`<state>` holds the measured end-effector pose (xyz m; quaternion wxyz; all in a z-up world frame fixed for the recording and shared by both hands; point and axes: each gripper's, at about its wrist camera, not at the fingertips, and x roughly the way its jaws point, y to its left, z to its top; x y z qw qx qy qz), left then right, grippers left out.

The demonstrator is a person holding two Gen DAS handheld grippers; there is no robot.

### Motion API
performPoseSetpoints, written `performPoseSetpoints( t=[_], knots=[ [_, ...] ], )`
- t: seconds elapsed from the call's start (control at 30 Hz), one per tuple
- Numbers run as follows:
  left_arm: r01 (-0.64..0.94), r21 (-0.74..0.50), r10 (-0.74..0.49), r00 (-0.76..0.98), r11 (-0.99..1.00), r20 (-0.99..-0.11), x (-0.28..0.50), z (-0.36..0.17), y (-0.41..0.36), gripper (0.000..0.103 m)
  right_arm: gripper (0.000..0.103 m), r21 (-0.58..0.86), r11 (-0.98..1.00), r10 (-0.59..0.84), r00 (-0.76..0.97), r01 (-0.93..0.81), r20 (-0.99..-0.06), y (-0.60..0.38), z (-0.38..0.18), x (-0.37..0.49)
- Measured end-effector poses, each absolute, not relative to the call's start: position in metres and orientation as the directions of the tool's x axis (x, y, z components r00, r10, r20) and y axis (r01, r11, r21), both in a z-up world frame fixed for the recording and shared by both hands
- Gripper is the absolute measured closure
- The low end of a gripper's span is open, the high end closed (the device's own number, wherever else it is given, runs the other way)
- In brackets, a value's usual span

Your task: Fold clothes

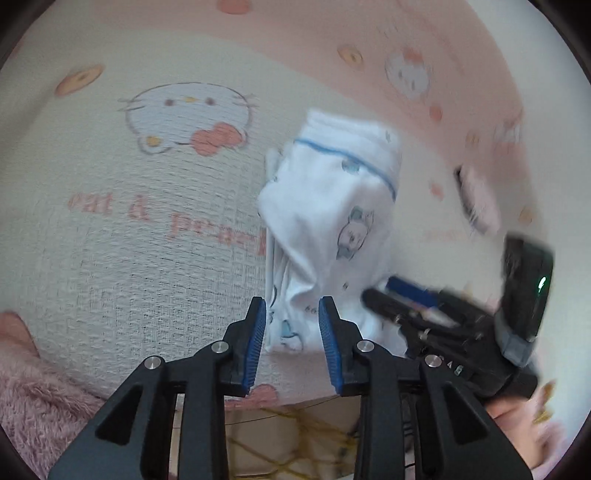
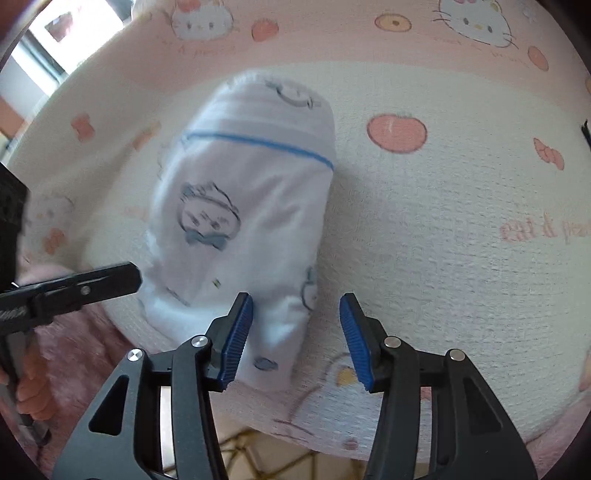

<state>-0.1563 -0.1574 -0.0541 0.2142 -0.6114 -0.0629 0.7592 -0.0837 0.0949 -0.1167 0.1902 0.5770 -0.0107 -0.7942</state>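
Observation:
A small white garment (image 1: 332, 206) with a thin blue stripe and cartoon prints lies folded into a narrow bundle on the cream and pink cartoon blanket (image 1: 129, 258). My left gripper (image 1: 292, 308) stands open just above the bundle's near end, nothing between its blue pads. In the right wrist view the same garment (image 2: 243, 206) lies ahead and left. My right gripper (image 2: 296, 306) is open over its near corner, holding nothing. The right gripper's black body (image 1: 461, 325) shows blurred at the right of the left wrist view. The left gripper's finger (image 2: 92, 282) reaches in from the left beside the garment.
A fluffy pink cloth (image 1: 33, 398) lies at the blanket's near left edge. A patterned floor (image 2: 258, 458) shows below the blanket's front edge. A window (image 2: 62, 33) is at the far left. A person's hand (image 2: 29, 391) holds the left gripper's handle.

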Motion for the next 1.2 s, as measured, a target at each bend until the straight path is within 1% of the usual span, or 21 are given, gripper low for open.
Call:
performPoseSetpoints(
  t=[0.03, 0.07, 0.13, 0.17, 0.2, 0.3, 0.4, 0.43, 0.5, 0.57, 0.63, 0.7, 0.77, 0.83, 0.87, 0.9, 0.97, 1.0, 1.07, 1.17, 1.2],
  knots=[
    [-0.238, -0.305, 0.347, -0.157, -0.922, -0.925, -0.157, -0.06, -0.156, 0.069, 0.051, 0.232, -0.928, -0.31, -0.258, 0.292, -0.915, 0.094, -0.118, -0.084],
    [-0.227, -0.252, 0.29, -0.153, -0.941, -0.945, -0.158, -0.065, -0.155, 0.069, 0.05, 0.228, -0.928, -0.306, -0.255, 0.294, -0.917, 0.093, -0.12, -0.084],
    [-0.178, -0.241, 0.271, -0.171, -0.954, -0.947, -0.161, -0.064, -0.167, 0.07, 0.05, 0.223, -0.931, -0.299, -0.25, 0.289, -0.921, 0.093, -0.121, -0.084],
    [-0.155, -0.251, 0.278, -0.19, -0.956, -0.942, -0.162, -0.059, -0.174, 0.071, 0.05, 0.215, -0.936, -0.287, -0.254, 0.279, -0.924, 0.096, -0.12, -0.084],
    [-0.15, -0.3, 0.327, -0.217, -0.942, -0.92, -0.163, -0.051, -0.18, 0.071, 0.05, 0.213, -0.939, -0.285, -0.261, 0.271, -0.922, 0.098, -0.119, -0.084],
    [-0.258, -0.35, 0.419, -0.293, -0.9, -0.859, -0.168, -0.022, -0.171, 0.071, 0.05, 0.257, -0.934, -0.325, -0.293, 0.249, -0.899, 0.102, -0.109, -0.086],
    [-0.38, -0.342, 0.467, -0.311, -0.859, -0.828, -0.179, -0.004, -0.148, 0.071, 0.05, 0.319, -0.915, -0.391, -0.354, 0.246, -0.85, 0.104, -0.089, -0.094],
    [-0.411, -0.351, 0.491, -0.308, -0.842, -0.815, -0.184, 0.001, -0.141, 0.071, 0.05, 0.316, -0.916, -0.391, -0.377, 0.245, -0.84, 0.104, -0.081, -0.101],
    [-0.463, -0.326, 0.497, -0.313, -0.824, -0.809, -0.195, 0.005, -0.126, 0.071, 0.05, 0.304, -0.922, -0.381, -0.418, 0.24, -0.825, 0.103, -0.067, -0.117],
    [-0.485, -0.277, 0.46, -0.311, -0.829, -0.832, -0.206, -0.001, -0.114, 0.071, 0.05, 0.293, -0.922, -0.377, -0.419, 0.252, -0.826, 0.107, -0.061, -0.126],
    [-0.49, -0.237, 0.415, -0.294, -0.839, -0.861, -0.217, -0.013, -0.1, 0.071, 0.05, 0.266, -0.922, -0.363, -0.393, 0.28, -0.845, 0.098, -0.069, -0.14],
    [-0.445, -0.191, 0.332, -0.265, -0.875, -0.905, -0.226, -0.032, -0.099, 0.071, 0.05, 0.237, -0.919, -0.346, -0.355, 0.314, -0.869, 0.093, -0.07, -0.15],
    [-0.362, -0.171, 0.263, -0.223, -0.916, -0.939, -0.232, -0.057, -0.113, 0.069, 0.05, 0.213, -0.909, -0.328, -0.301, 0.359, -0.895, 0.086, -0.085, -0.158],
    [-0.348, -0.19, 0.276, -0.217, -0.918, -0.937, -0.232, -0.07, -0.125, 0.067, 0.05, 0.176, -0.899, -0.297, -0.261, 0.402, -0.919, 0.076, -0.108, -0.166],
    [-0.36, -0.182, 0.27, -0.211, -0.915, -0.939, -0.232, -0.071, -0.127, 0.067, 0.048, 0.154, -0.898, -0.285, -0.276, 0.413, -0.918, 0.074, -0.116, -0.166],
    [-0.368, -0.179, 0.276, -0.231, -0.912, -0.933, -0.232, -0.068, -0.128, 0.066, 0.041, 0.154, -0.9, -0.286, -0.287, 0.407, -0.914, 0.075, -0.117, -0.167],
    [-0.384, -0.175, 0.295, -0.28, -0.907, -0.914, -0.231, -0.06, -0.132, 0.066, 0.041, 0.216, -0.913, -0.316, -0.264, 0.345, -0.911, 0.086, -0.112, -0.173],
    [-0.388, -0.184, 0.319, -0.317, -0.903, -0.893, -0.231, -0.053, -0.135, 0.066, 0.044, 0.258, -0.912, -0.347, -0.266, 0.32, -0.899, 0.093, -0.106, -0.172],
    [-0.422, -0.205, 0.38, -0.388, -0.883, -0.839, -0.234, -0.037, -0.133, 0.066, 0.045, 0.288, -0.905, -0.383, -0.309, 0.311, -0.87, 0.102, -0.088, -0.171],
    [-0.508, -0.22, 0.465, -0.426, -0.833, -0.776, -0.242, -0.024, -0.118, 0.065, 0.045, 0.219, -0.916, -0.344, -0.382, 0.335, -0.858, 0.106, -0.069, -0.175],
    [-0.543, -0.228, 0.489, -0.405, -0.808, -0.772, -0.249, -0.027, -0.109, 0.062, 0.045, 0.209, -0.918, -0.339, -0.392, 0.338, -0.855, 0.106, -0.067, -0.179]
  ],
)
